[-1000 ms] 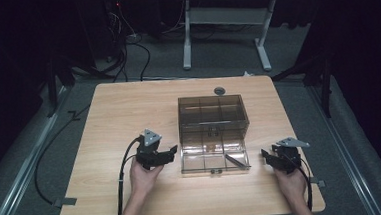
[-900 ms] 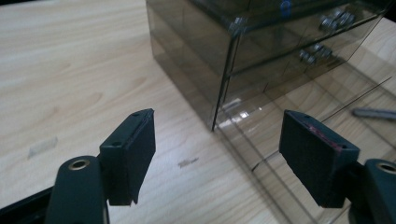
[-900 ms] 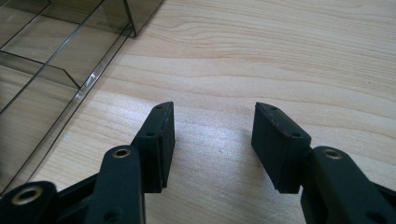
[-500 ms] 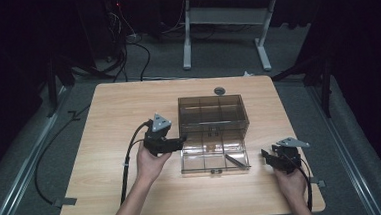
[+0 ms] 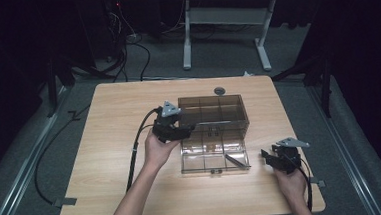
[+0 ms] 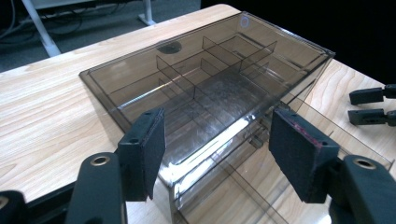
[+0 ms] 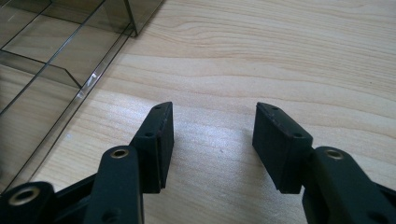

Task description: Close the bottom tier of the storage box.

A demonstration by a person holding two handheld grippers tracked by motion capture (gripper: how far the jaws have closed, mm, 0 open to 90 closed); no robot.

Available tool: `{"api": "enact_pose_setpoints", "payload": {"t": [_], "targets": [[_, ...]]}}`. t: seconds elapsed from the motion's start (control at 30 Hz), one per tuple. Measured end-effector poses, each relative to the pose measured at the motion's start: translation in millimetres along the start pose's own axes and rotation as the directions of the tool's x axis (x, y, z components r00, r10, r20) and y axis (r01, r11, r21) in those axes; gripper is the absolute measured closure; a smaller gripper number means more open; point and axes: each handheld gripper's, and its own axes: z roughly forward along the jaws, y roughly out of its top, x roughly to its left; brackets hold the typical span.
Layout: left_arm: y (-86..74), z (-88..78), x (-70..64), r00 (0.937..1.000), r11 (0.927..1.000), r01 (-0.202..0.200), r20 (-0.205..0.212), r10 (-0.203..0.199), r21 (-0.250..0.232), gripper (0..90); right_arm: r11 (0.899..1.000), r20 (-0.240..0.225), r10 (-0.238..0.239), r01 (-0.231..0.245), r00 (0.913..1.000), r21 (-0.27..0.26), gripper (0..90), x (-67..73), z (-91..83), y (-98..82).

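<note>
- A cable (image 5: 137,146) trails from the left gripper down across the table (image 5: 109,122) toward its near edge.
- The left hand (image 5: 157,148) holds the left gripper (image 5: 187,132) at the left side of the box (image 5: 214,111), near the seam between lid and base.
- In the left gripper view its jaws stand apart, with nothing between the pads (image 6: 148,149); the smoky clear lid (image 6: 205,88) sits just beyond them, its edge reaching in between the two jaws. Whether a pad touches the plastic I cannot tell.
- The box lies near the middle of the table. It is a tinted, see-through organiser with dividers, opened out: the deeper half lies farther from the person, the shallow half (image 5: 214,156) nearer.
- A thin dark item (image 5: 233,160) lies slanted in the near right compartment of the shallow half; it is too small to tell what it is.
- A small round dark thing (image 5: 219,90) sits on the table just behind the box.
- The right hand (image 5: 290,181) holds the right gripper (image 5: 265,157) low over the table, near the box's near right corner but apart from it.
- In the right gripper view its jaws are apart over bare wood, with nothing between the pads (image 7: 156,140); the box edge (image 7: 93,79) shows at upper left.
</note>
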Motion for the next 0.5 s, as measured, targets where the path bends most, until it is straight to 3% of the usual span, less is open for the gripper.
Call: {"api": "enact_pose_setpoints", "payload": {"t": [0.07, 0.27, 0.43, 0.5], "targets": [[3.2, 5.6, 0.7, 0.9999, 0.9999, 0.008, 0.012, -0.008, 0.012, 38.3, 1.000, 0.000, 0.000, 0.000, 1.0000, 0.000, 48.7, 0.0, 0.0, 0.0], [8.9, 18.2, -3.1, 0.9995, 0.9991, -0.031, -0.002, 0.031, 0.029, 44.2, 1.000, 0.000, -0.002, 0.002, 1.0000, 0.002, 48.8, 0.0, -0.1, 0.1], [13.7, 30.7, 3.2, 0.9983, 0.9970, -0.022, 0.056, 0.018, 0.074, 47.1, 1.000, -0.001, -0.002, 0.002, 1.0000, 0.002, 48.8, 0.1, -0.1, 0.0], [15.5, 34.8, 2.2, 0.9979, 0.9957, -0.043, 0.052, 0.039, 0.082, 46.2, 1.000, -0.001, -0.002, 0.002, 1.0000, 0.002, 48.8, 0.1, -0.1, 0.0]]}}
